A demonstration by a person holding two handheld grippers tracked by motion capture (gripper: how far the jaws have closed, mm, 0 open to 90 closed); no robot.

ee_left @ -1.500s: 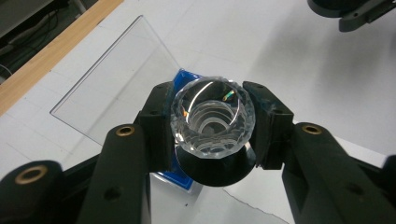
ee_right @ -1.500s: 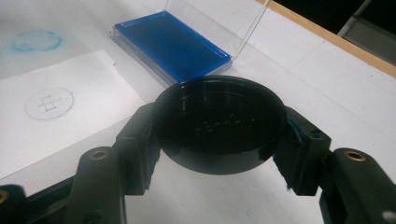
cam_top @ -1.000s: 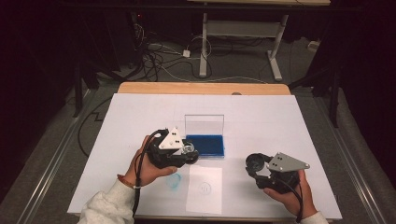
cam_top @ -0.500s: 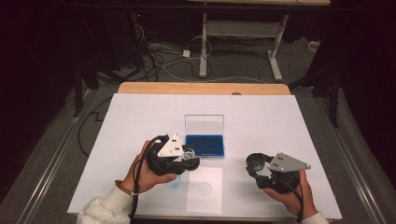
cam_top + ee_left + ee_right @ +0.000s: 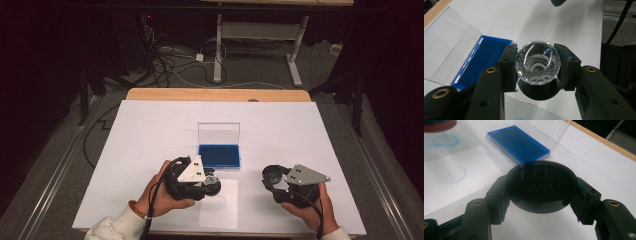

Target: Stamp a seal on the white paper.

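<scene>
A white sheet (image 5: 150, 130) covers most of the table (image 5: 215, 94), whose wooden far edge shows bare beyond it. Near the middle of the sheet, toward the near edge, stands an open ink-pad case (image 5: 219, 155): its blue pad fills the shallow tray, and its clear lid (image 5: 218, 133) stands upright at the tray's far side. In the left gripper view the lid is cut off by the picture's left edge.

Just nearer than the case, at the sheet's near edge, lies a small slip of paper (image 5: 218, 204) bearing a round blue stamp print (image 5: 219, 202); its mark inside the ring is too faint to read. A second, smeared blue ring (image 5: 445, 140) sits on the sheet beside the slip.

The left gripper (image 5: 207, 181) hangs over the slip's far left corner, jaws clamped on a stamp (image 5: 538, 63) with a faceted clear-crystal handle and a black round base below it. The base's underside is hidden.

The right gripper (image 5: 273, 176) is near the sheet's near right corner, well apart from the case, jaws closed on a round black cap (image 5: 541, 188), hollow side up; raised marks inside it are hard to make out.
</scene>
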